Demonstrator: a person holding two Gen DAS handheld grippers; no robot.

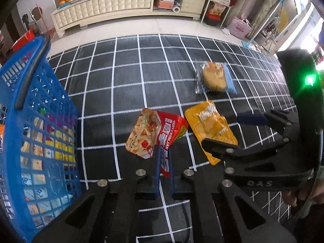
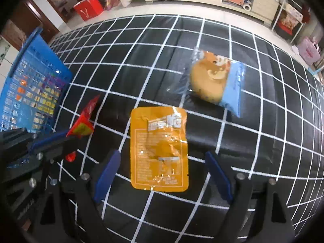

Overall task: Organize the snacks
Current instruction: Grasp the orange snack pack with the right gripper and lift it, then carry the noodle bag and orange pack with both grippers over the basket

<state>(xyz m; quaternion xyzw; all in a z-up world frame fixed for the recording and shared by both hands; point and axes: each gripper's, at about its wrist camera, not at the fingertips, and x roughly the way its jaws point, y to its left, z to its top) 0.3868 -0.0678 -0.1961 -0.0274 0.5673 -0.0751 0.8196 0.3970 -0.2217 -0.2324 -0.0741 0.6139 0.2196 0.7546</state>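
Your left gripper (image 1: pixel 164 162) pinched the red snack packet (image 1: pixel 154 131) by its edge, the blue basket (image 1: pixel 40 121) to its left. Your right gripper (image 2: pixel 162 174) stood spread, the yellow pouch (image 2: pixel 159 147) between its fingers.

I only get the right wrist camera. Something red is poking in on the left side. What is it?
Observer: A red snack packet. The left wrist camera shows its front, printed "TASTY KONJAK".
Operator: Is anything holding it?
Observer: Yes. The left gripper is shut on the packet's near end, one pad on each side.
Operator: Does my gripper have a light?
Observer: Yes. A green light glows on the body behind the right gripper.
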